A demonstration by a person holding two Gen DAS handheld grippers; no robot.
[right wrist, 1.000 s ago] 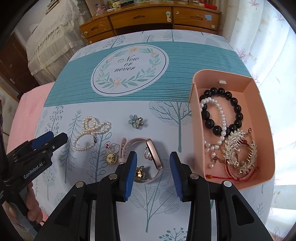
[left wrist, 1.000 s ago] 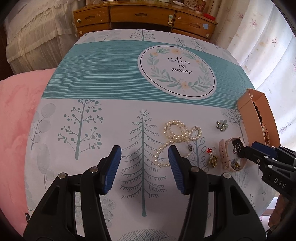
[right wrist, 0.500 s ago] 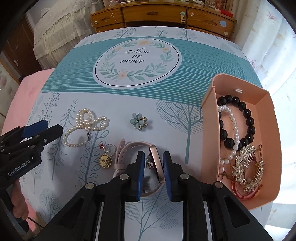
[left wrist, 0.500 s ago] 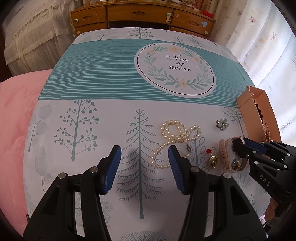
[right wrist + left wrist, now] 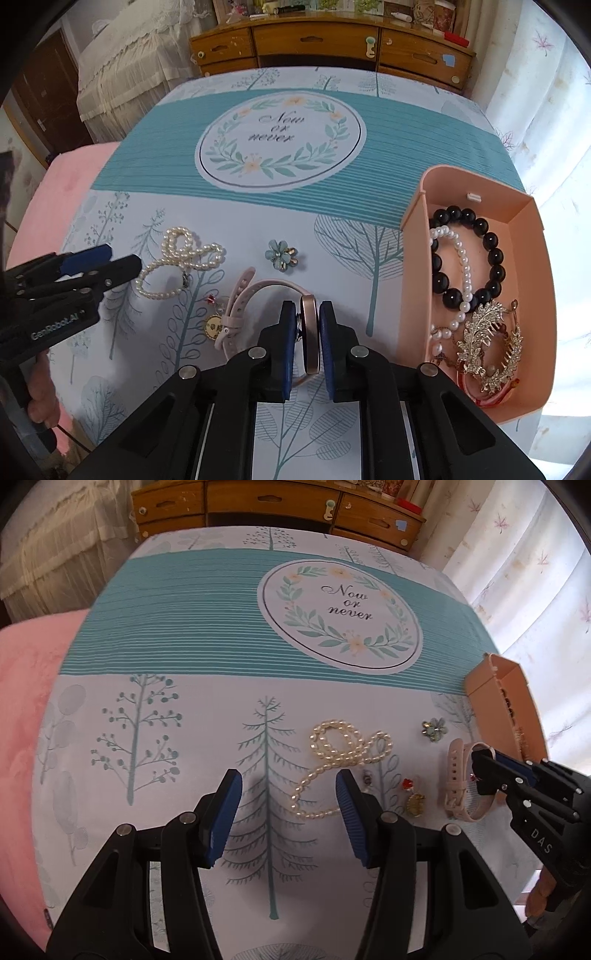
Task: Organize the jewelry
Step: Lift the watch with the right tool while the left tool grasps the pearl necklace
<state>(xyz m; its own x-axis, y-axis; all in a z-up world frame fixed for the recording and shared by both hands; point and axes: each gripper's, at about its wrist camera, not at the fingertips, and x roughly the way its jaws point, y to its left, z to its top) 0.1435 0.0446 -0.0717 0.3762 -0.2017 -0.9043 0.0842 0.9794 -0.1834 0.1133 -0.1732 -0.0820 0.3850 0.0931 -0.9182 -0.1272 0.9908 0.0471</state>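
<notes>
Right wrist view, right tongs point(image 5: 308, 334) gripping pink watch point(image 5: 309, 332), tablecloth point(image 5: 258, 206) reading "Now or never"

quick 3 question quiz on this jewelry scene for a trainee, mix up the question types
1. True or false: the right gripper is shut on the pink strap watch.
2. Which lies nearest the open left gripper? A) white pearl necklace B) blue flower brooch C) black bead bracelet
3. Fill in: the black bead bracelet lies inside the pink plastic ____.

Key: 1 true; 2 A; 3 box
</notes>
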